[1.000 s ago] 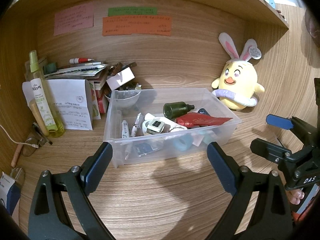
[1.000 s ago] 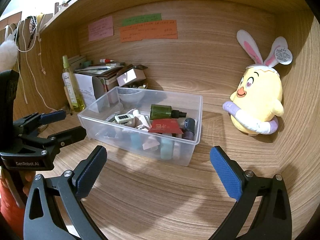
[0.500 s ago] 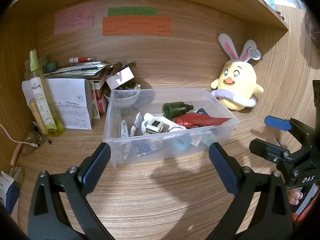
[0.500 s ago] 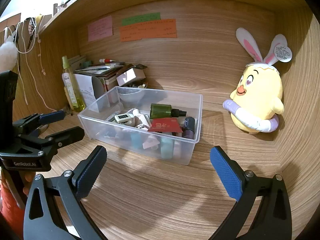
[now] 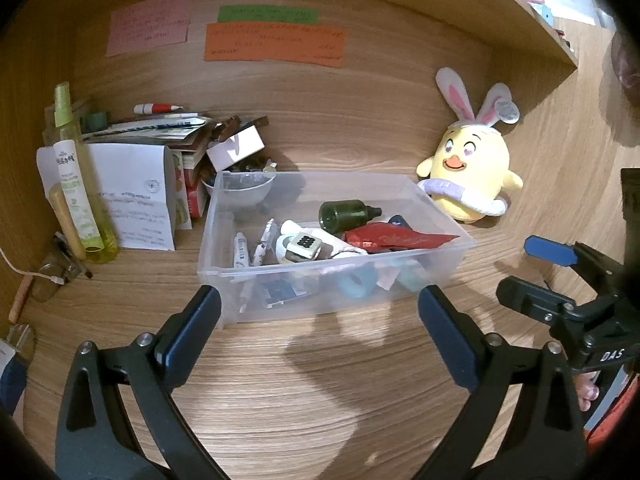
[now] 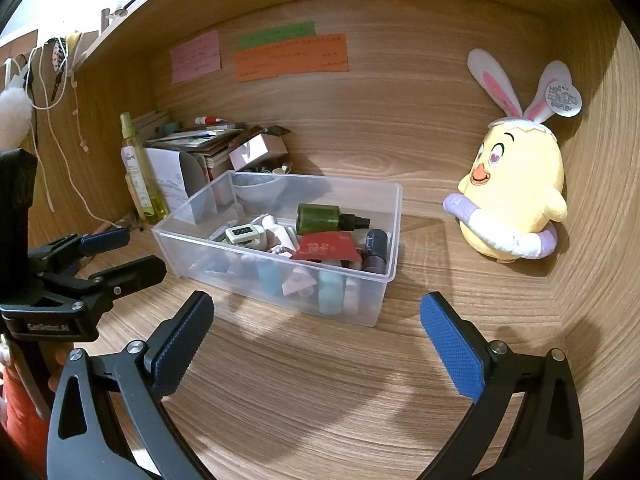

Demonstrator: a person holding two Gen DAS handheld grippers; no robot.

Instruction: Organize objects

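A clear plastic bin (image 5: 248, 300) (image 6: 276, 280) stands on the wooden desk and holds several small things: a dark green bottle (image 5: 346, 214) (image 6: 320, 216), a red packet (image 5: 396, 238) (image 6: 328, 246), a white mahjong-like tile (image 5: 305, 243) (image 6: 242, 234), tubes and tape rolls. My left gripper (image 5: 318, 328) is open and empty just in front of the bin; it also shows in the right wrist view (image 6: 120, 254). My right gripper (image 6: 316, 332) is open and empty in front of the bin's right part; it also shows in the left wrist view (image 5: 536, 272).
A yellow chick plush with rabbit ears (image 5: 468, 176) (image 6: 512, 196) sits at the back right corner. A yellow-green spray bottle (image 5: 76, 184) (image 6: 138, 172), a folded paper box (image 5: 132, 196) and stacked books with a marker (image 5: 160, 128) stand at the left. Sticky notes (image 5: 276, 40) hang on the back wall.
Both grippers have barely shifted; the left wrist view has drifted slightly, with the bin a touch lower-left. Nothing was picked up or released.
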